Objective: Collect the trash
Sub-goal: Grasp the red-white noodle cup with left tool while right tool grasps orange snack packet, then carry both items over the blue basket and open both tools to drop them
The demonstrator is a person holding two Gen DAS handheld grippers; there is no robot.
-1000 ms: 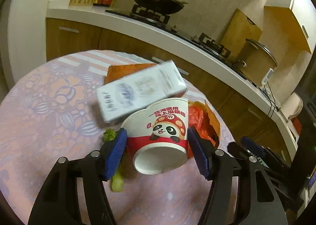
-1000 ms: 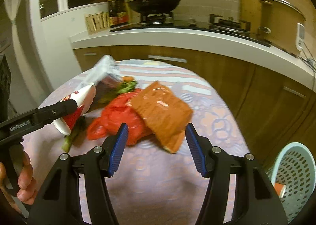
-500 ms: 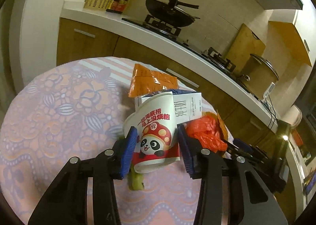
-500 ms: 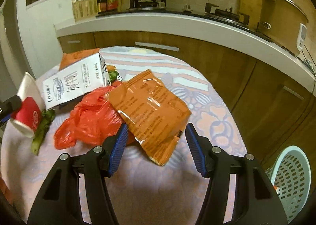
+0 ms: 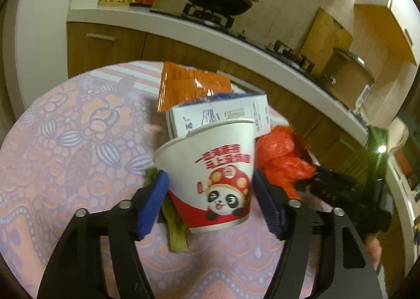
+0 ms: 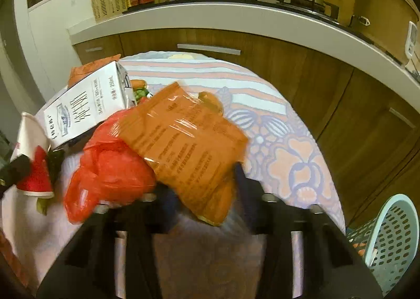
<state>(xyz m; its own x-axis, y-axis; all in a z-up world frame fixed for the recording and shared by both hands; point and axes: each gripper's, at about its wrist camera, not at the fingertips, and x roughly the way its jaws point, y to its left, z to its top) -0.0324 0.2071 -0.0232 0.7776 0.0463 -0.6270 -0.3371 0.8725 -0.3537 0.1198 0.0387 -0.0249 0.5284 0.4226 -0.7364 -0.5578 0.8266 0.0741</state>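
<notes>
A round table (image 5: 65, 141) with a pink and lilac flowered cloth holds a heap of kitchen trash. In the left wrist view, the left gripper (image 5: 211, 202) frames a paper noodle cup (image 5: 210, 173) printed with a cartoon panda. Half a second ago the blue pads pinched the cup's sides; now the jaws are opening, and a thin gap shows at each pad, so the cup sits between them unclamped. It leans on a white milk carton (image 5: 220, 115), with a green vegetable scrap (image 5: 176, 230) under its base and an orange snack packet (image 5: 189, 83) behind the carton. A crumpled red plastic bag (image 5: 281, 157) lies just to its right.

In the right wrist view, the right gripper (image 6: 202, 188) has moved in on a second orange snack packet (image 6: 183, 146) — a second ago this wrapper lay ahead of wide jaws. The jaws are closing with the packet's lower end between them; the packet and blur hide the pads, so contact cannot be told. The red plastic bag touches the packet's left side. A pale blue mesh basket (image 6: 393, 236) stands on the floor at lower right, beside the table.
</notes>
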